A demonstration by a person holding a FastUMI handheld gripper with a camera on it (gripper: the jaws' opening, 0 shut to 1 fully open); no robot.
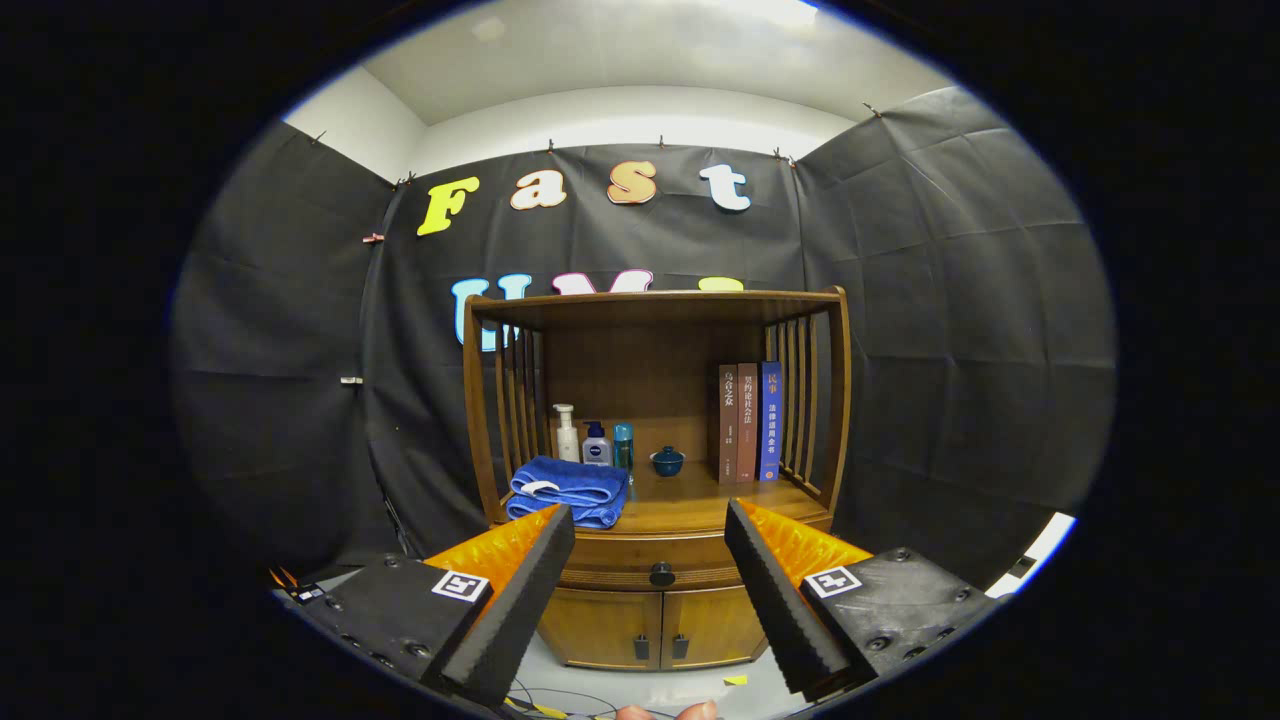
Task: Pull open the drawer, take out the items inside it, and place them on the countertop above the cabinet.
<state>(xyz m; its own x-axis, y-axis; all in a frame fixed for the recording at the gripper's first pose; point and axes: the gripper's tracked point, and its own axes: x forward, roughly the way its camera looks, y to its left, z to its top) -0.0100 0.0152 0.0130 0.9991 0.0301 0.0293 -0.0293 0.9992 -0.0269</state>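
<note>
Ahead of the spread-open gripper (650, 545), the closed drawer (655, 562) hides its contents, one finger covering its left end

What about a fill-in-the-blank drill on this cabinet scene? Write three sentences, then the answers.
1. The drawer under the countertop is ____.
2. The folded towel on the countertop is ____ in colour.
3. The tool has its fingers spread ____, with the drawer knob seen between them.

Answers: closed; blue; open
</note>
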